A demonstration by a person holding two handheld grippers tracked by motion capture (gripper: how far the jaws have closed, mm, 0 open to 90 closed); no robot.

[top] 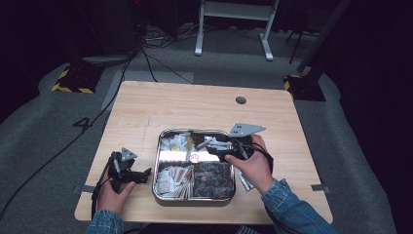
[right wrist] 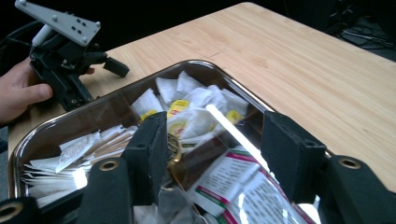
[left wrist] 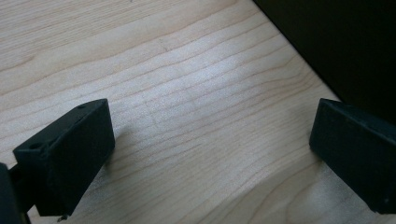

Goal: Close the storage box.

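A metal tray with four compartments sits on the wooden table, and everything else is best placed against it. The right gripper hangs over the tray's far right compartment, above the flat printed packets; its jaws stand spread apart with nothing between them, tips low over the packets and close to the tray's centre divider. In the right gripper view, white tea bags with yellow tags fill the compartment beyond the jaws, and long paper sachets lie in the one to their left. The tray's near right compartment holds dark round items, too blurred to name. The left gripper rests on the table just left of the tray, near its front corner, jaws released and empty over bare wood. One small packet lies on the table off the tray's right edge, beside the person's right hand. Judging by this, the pick is only at its approach: nothing is grasped yet, and closing on a packet, lifting it and placing it all remain.
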